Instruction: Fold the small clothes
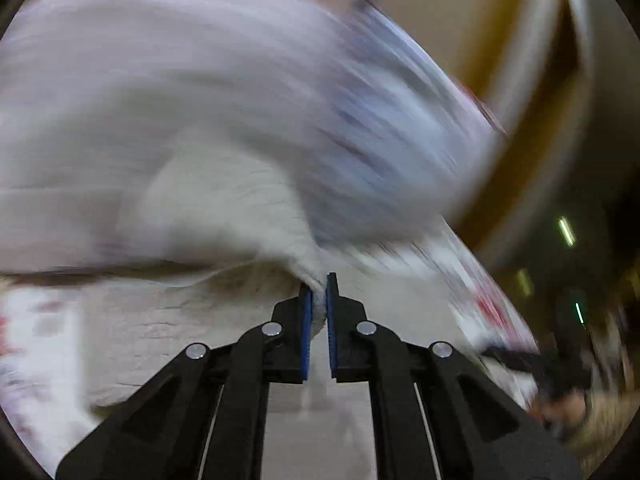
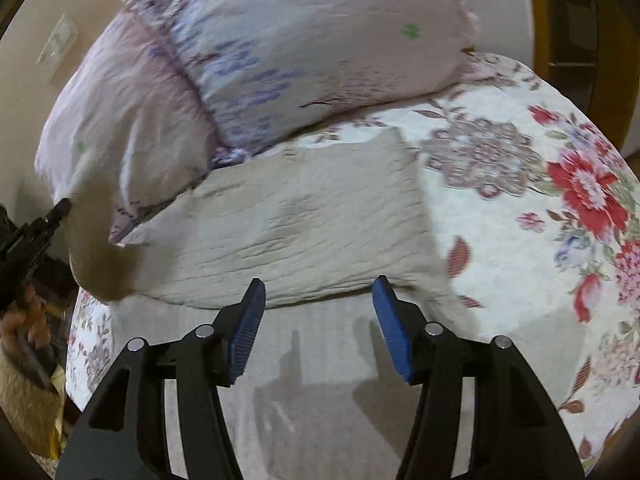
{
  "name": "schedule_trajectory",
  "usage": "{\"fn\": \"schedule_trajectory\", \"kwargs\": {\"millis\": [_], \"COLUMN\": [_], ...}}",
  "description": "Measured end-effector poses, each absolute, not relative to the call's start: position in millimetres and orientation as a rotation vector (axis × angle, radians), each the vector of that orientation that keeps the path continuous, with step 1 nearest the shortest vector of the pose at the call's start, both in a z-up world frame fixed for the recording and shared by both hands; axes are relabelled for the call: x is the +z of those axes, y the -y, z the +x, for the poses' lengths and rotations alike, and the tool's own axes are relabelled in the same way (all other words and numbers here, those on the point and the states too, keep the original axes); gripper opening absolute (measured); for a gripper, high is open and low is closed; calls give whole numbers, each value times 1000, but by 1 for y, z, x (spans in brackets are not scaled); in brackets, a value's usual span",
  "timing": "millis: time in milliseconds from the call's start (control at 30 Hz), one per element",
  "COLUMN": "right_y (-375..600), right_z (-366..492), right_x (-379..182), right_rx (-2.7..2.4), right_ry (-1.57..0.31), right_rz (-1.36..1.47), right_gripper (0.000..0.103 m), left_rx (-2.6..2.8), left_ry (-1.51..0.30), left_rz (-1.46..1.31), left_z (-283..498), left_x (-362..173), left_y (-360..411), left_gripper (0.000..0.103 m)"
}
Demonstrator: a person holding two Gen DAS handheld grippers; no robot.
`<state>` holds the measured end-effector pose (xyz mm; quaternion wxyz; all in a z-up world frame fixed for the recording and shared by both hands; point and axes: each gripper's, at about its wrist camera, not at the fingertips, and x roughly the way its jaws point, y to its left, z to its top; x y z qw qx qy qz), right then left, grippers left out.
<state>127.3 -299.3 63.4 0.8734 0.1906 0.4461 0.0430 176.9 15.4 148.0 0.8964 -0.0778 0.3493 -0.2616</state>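
Note:
A beige crinkled garment (image 2: 304, 224) lies on the floral bedspread (image 2: 520, 216), its left end lifted. My left gripper (image 1: 319, 300) is shut on a bunched edge of that beige garment (image 1: 224, 208) and holds it up; the left wrist view is blurred. The left gripper also shows at the left edge of the right wrist view (image 2: 60, 208), at the raised part of the cloth. My right gripper (image 2: 318, 304) is open and empty, just in front of the garment's near edge, above a pale grey cloth (image 2: 312, 380).
Two lilac patterned pillows (image 2: 312, 40) lie behind the garment at the head of the bed. A cream wall with a switch plate (image 2: 60, 44) is at the left. A wooden door frame (image 2: 540, 12) stands at the right.

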Motion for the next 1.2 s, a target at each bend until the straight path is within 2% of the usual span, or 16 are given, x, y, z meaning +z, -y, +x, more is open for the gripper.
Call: {"fn": "schedule_trajectory", "kwargs": {"millis": [100, 133, 200, 333, 367, 400, 467, 500, 533, 600, 833, 867, 900, 933, 1033, 1200], "right_y": [320, 328, 340, 360, 361, 361, 357, 356, 354, 351, 345, 341, 337, 332, 329, 344], "right_z": [121, 114, 100, 61, 54, 46, 28, 20, 13, -4, -24, -23, -20, -17, 1, 79], "right_x": [58, 56, 52, 27, 22, 15, 4, 1, -5, -20, -27, -26, -26, -24, -2, 59], "right_rx": [74, 72, 66, 88, 99, 119, 162, 188, 232, 316, 369, 386, 411, 441, 522, 555], "right_ry": [-960, -969, -996, -1105, -1129, -1157, -1207, -1218, -1242, -1299, -1340, -1351, -1363, -1359, -1241, -944], "right_rz": [438, 452, 463, 545, 563, 586, 631, 661, 713, 834, 918, 914, 907, 900, 938, 917], "right_gripper": [63, 65, 65, 64, 63, 55, 54, 48, 35, 27, 26, 26, 16, 8, 8, 8], "left_rx": [-569, -533, -370, -142, -100, -84, -92, -108, -122, -182, -239, -259, -273, -283, -332, -355], "left_ry": [-819, -826, -852, -997, -1051, -1084, -1135, -1135, -1121, -1140, -1169, -1183, -1194, -1199, -1167, -953], "left_rz": [-124, -135, -178, -289, -342, -382, -475, -501, -516, -590, -595, -615, -637, -652, -671, -658], "left_z": [161, 153, 130, 86, 70, 60, 31, 18, 5, -18, -34, -29, -24, -18, -1, 82], "left_x": [128, 124, 110, 72, 57, 48, 30, 26, 26, 20, 22, 22, 20, 21, 33, 87], "left_y": [24, 16, -24, -98, -116, -124, -135, -132, -130, -124, -92, -89, -86, -85, -87, -108], "left_gripper": [12, 18, 58, 63, 63, 61, 58, 53, 52, 41, 38, 17, 9, 10, 8, 7]}}
